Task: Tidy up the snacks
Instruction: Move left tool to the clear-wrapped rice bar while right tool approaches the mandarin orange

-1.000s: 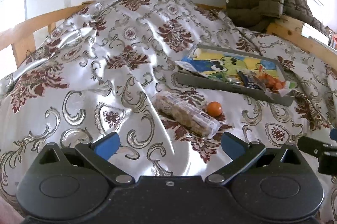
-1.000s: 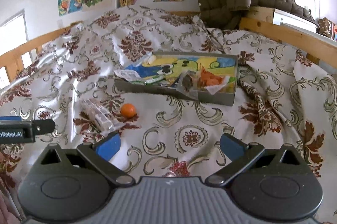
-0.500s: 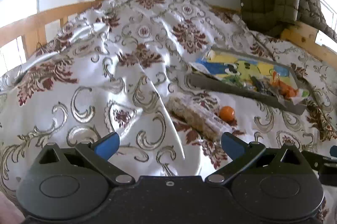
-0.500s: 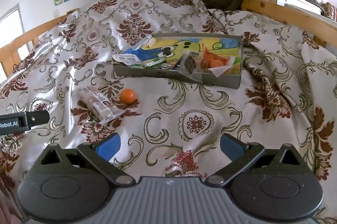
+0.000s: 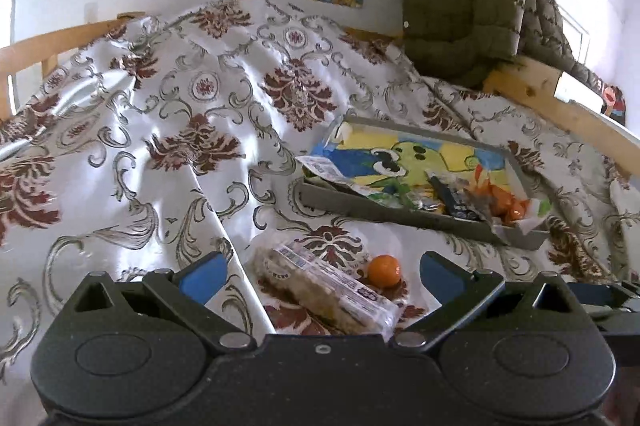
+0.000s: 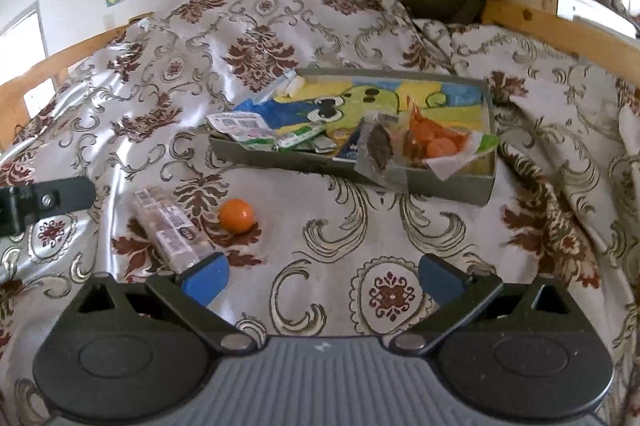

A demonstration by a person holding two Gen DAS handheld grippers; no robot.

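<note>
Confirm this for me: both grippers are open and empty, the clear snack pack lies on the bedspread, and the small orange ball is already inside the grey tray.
Not quite. The small orange ball is not in the grey tray; the right wrist view shows it on the bedspread beside the clear snack pack. The rest holds: left gripper and right gripper have open, empty jaws.

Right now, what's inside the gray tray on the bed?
The gray tray holds flat wrappers, a clear packet with something dark, and an orange snack bag, on a cartoon liner. Anything under them is hidden.

Snack bar's (image 5: 328, 290) near end hidden.
</note>
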